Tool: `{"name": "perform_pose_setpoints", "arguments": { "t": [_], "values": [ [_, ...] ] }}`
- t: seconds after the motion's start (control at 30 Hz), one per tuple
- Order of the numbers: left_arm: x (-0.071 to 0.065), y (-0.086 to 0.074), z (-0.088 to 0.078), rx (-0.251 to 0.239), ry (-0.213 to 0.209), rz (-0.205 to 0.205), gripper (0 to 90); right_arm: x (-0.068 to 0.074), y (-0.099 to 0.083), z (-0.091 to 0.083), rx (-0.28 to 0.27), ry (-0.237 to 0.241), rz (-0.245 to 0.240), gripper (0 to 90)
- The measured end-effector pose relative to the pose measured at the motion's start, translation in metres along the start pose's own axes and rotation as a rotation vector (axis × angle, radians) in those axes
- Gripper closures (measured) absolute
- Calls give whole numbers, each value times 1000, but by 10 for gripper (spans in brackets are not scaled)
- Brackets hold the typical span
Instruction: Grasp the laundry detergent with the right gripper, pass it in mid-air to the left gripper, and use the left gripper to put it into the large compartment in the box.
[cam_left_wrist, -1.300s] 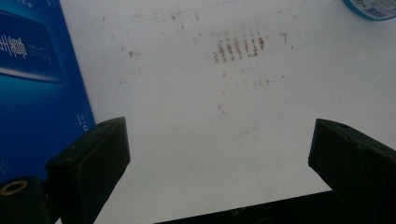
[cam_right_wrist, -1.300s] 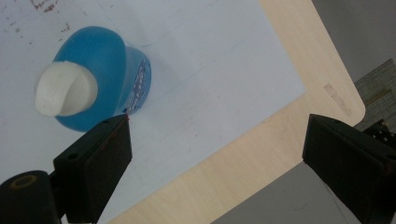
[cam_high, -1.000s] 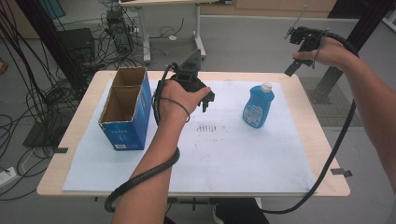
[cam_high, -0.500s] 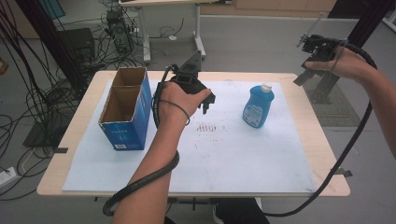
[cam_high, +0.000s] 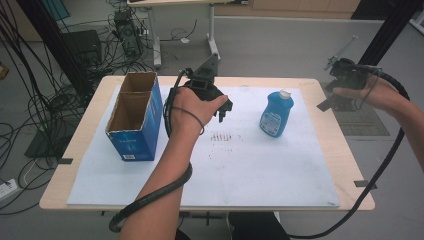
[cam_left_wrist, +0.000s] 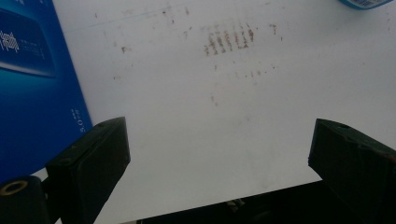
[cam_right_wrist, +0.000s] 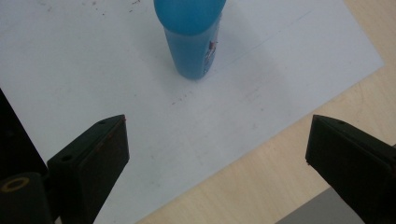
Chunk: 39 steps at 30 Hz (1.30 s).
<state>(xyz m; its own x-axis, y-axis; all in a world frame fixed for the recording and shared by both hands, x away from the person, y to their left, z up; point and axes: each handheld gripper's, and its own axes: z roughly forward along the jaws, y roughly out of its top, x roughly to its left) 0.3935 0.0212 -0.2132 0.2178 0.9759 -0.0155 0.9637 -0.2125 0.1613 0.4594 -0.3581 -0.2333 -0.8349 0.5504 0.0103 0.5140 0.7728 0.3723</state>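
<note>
Right gripper: held in the air past the table's right edge, jaws spread wide with nothing between them; they have just been opening a little further.
Right gripper's own view: looks down between the two black jaws at the blue bottle, which stands well ahead of them and untouched.
Right hand: wrapped round the gripper body, forearm reaching in from the right side of the high view, cable looping down beside the table.
Left gripper: low over the middle of the white sheet, tipped downward, jaws wide apart and empty.
Left gripper's own view: bare sheet between the jaws, a patch of small brown marks farther ahead.
Left hand: clasped over the gripper from above, forearm stretching up from the bottom edge.
Blue bottle: upright on the sheet, white cap on top, right of the left gripper and well apart from both grippers.
Blue carton: open-topped, two compartments, standing at the sheet's left side, just beside the left hand.
Table: light wood, bearing the sheet.
</note>
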Motion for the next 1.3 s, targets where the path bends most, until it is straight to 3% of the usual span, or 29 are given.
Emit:
{"name": "perform_pose_setpoints", "arguments": {
  "t": [0.27, 0.47, 0.67, 0.9, 1.3],
  "values": [
    [1, 0, 3, 8, 0, 4, 59, 15, -16, 21, -53, 5, 10, 56],
    [3, 0, 4, 4, -1, 6, 58, 27, -25, 42, -114, 13, 45, 58],
    [6, 0, 7, 4, -2, 7, 58, 34, -30, 57, -202, 20, 74, 56],
    [11, 1, 12, 10, -3, 0, 58, 36, -32, 77, -277, -19, 108, 54],
    [15, 6, 23, 23, -4, -6, 58, 40, -30, 110, -330, -69, 115, 27]
  ]
}}
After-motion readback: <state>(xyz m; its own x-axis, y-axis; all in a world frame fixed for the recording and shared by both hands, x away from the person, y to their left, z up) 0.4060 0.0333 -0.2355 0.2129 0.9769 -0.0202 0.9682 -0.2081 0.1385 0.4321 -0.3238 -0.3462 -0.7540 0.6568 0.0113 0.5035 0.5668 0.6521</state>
